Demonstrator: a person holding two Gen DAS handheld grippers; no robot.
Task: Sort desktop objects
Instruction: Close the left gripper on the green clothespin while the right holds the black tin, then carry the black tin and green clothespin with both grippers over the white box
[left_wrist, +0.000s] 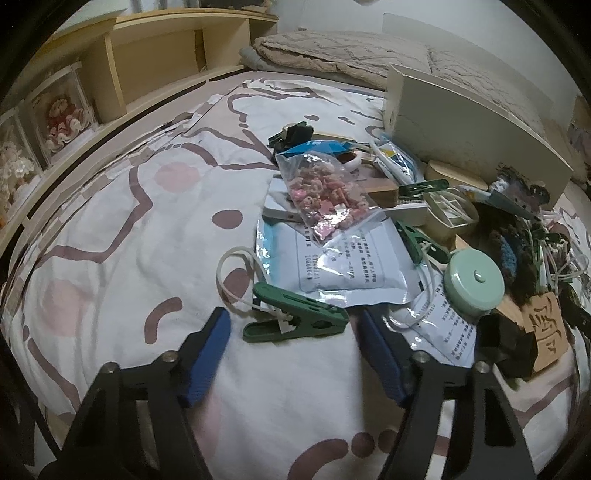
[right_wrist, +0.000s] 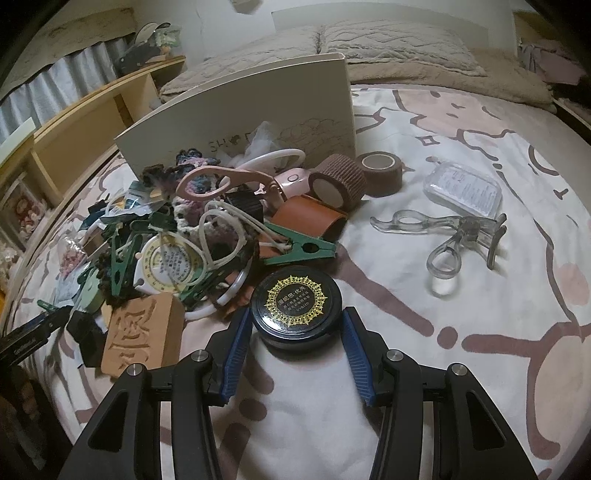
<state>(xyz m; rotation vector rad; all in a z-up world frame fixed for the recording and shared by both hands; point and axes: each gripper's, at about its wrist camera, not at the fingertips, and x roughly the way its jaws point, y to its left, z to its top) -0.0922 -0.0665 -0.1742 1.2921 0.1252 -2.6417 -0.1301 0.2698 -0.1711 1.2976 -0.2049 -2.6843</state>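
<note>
A pile of small objects lies on a patterned bedsheet. In the left wrist view my left gripper (left_wrist: 293, 328) is open, its blue pads either side of a green clothes peg (left_wrist: 295, 317) with a white cord loop. Behind it lie foil packets (left_wrist: 332, 258), a bag of pink beads (left_wrist: 328, 195) and a mint round case (left_wrist: 474, 282). In the right wrist view my right gripper (right_wrist: 295, 328) is open, its pads flanking a black round tin (right_wrist: 295, 306) with a gold emblem; whether they touch it is unclear.
A white box (right_wrist: 240, 122) stands behind the pile. A carved wooden block (right_wrist: 142, 332) lies left of the tin. Two brown tape rolls (right_wrist: 354, 177), a clear case (right_wrist: 463, 190) and a clear eyelash curler (right_wrist: 461, 236) lie to the right. Wooden shelves (left_wrist: 166, 48) line the left side.
</note>
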